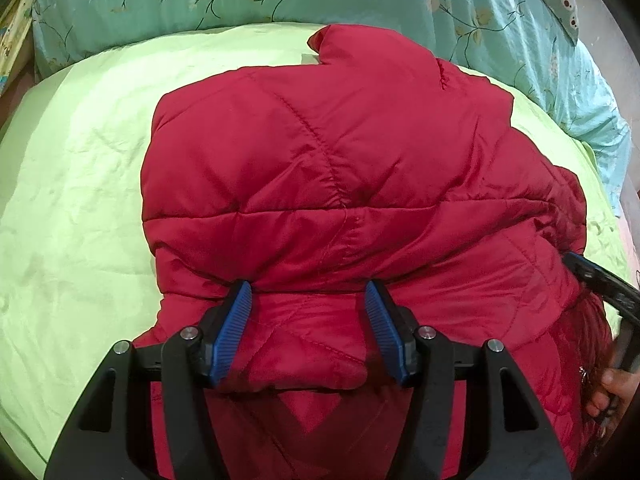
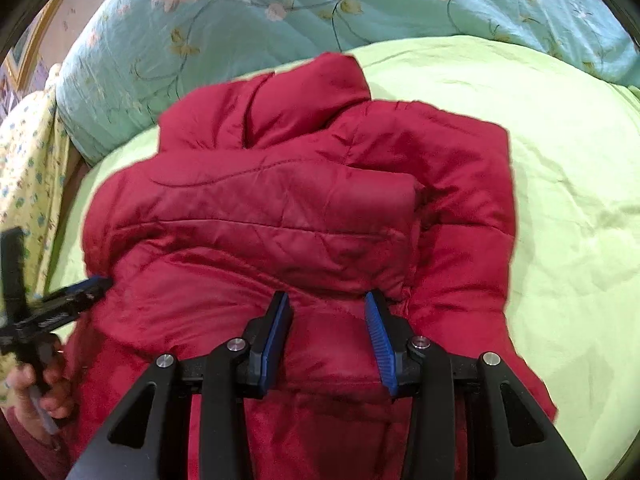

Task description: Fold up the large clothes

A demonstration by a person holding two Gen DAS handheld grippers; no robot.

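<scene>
Both the left gripper (image 1: 308, 292) and right gripper (image 2: 326, 304) gape empty over the red jacket's (image 1: 320, 160) near hem; its collar points away.

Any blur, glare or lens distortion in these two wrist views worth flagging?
Left wrist view: sharp; fisheye bows the green sheet around the red jacket; dark corner vignette. Right wrist view: softer, the left gripper motion-smeared at the edge. No harsh glare in either, only mild sheen on the jacket.
</scene>
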